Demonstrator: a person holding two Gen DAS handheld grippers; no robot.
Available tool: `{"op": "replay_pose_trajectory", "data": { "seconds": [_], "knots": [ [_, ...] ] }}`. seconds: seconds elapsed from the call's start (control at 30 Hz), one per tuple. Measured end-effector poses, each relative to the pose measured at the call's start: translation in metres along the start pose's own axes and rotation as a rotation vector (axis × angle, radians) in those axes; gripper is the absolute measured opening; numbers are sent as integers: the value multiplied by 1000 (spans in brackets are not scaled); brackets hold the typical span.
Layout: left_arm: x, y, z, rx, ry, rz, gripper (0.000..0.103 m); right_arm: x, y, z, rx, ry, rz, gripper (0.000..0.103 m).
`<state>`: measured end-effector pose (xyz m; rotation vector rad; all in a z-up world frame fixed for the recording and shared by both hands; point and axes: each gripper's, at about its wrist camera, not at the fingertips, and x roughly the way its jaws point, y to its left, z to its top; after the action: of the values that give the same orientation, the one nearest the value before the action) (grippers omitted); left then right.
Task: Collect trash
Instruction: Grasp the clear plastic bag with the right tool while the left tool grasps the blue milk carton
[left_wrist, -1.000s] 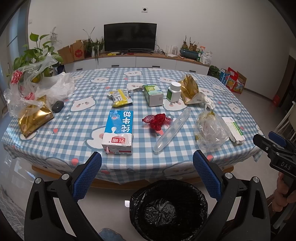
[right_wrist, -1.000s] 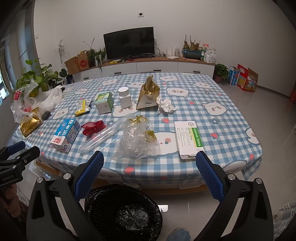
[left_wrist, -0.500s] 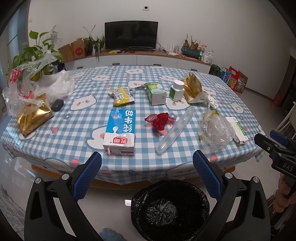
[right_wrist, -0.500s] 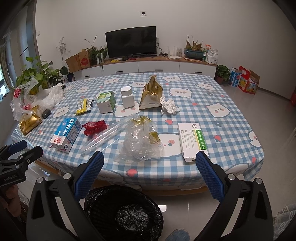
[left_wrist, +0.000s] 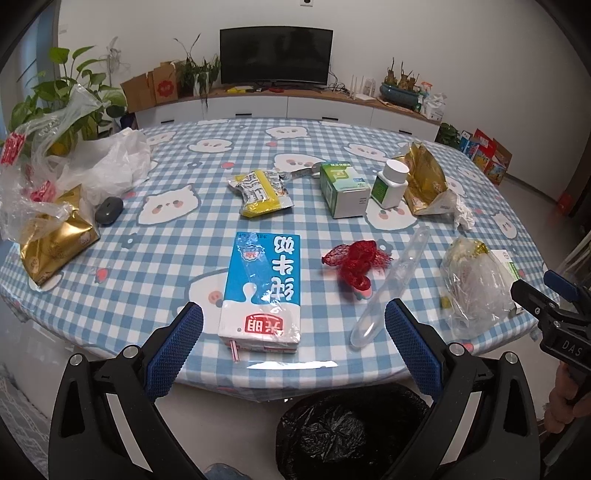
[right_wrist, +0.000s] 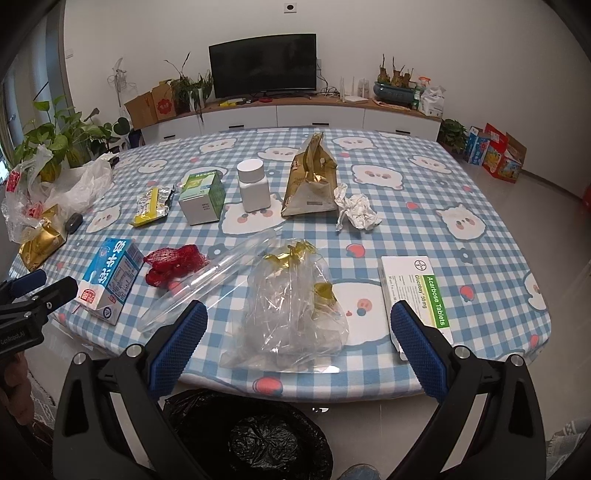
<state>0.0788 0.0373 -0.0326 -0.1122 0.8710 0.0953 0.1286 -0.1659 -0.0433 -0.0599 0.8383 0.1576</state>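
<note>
Now both grippers hang at the near edge of the surface (left_wrist: 155, 236), jaws spread wide and gripping nothing. The left gripper (left_wrist: 293, 341) points at a blue milk carton (left_wrist: 263, 291), which lies flat between its jaws and just ahead of them. Beyond the right jaw lie a red net (left_wrist: 356, 264) and a clear plastic tube (left_wrist: 391, 286). Farther ahead sit a yellow snack wrapper (left_wrist: 260, 192), a green box (left_wrist: 343, 188) and a white bottle (left_wrist: 389, 184).

The right gripper (right_wrist: 299, 339) faces a clear plastic bag (right_wrist: 295, 306) that rests between its jaws, close to the surface's edge. A white tablet box (right_wrist: 415, 291) lies just behind its right jaw. Straight ahead, a gold foil bag (right_wrist: 312, 184) stands upright with a crumpled paper (right_wrist: 356, 212) just beside it.

Only the left view shows well the grey mouse (left_wrist: 109, 209) and the gold pouch (left_wrist: 55, 236) under loose plastic bags (left_wrist: 74, 166), far off to the side of its left jaw. Only the right view shows the tablet box's printed top in full; in the left view it is mostly hidden behind the clear bag. Each view catches the other gripper at its margin, with part of a hand (left_wrist: 567, 398) below it.

A bin lined with a black bag (right_wrist: 255, 439) stands on the floor below the jaws in both views.
</note>
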Motion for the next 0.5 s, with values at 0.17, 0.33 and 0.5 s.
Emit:
{"op": "replay_pose_trajectory", "data": {
  "seconds": [0.17, 0.33, 0.5],
  "knots": [
    [25, 4, 16, 16, 41, 24, 95, 26, 7, 10, -28, 35, -5, 95],
    [43, 8, 30, 26, 74, 37, 94, 46, 11, 19, -45, 71, -4, 92],
    [64, 13, 36, 22, 128, 50, 92, 63, 11, 21, -38, 122, -5, 89]
  ]
}}
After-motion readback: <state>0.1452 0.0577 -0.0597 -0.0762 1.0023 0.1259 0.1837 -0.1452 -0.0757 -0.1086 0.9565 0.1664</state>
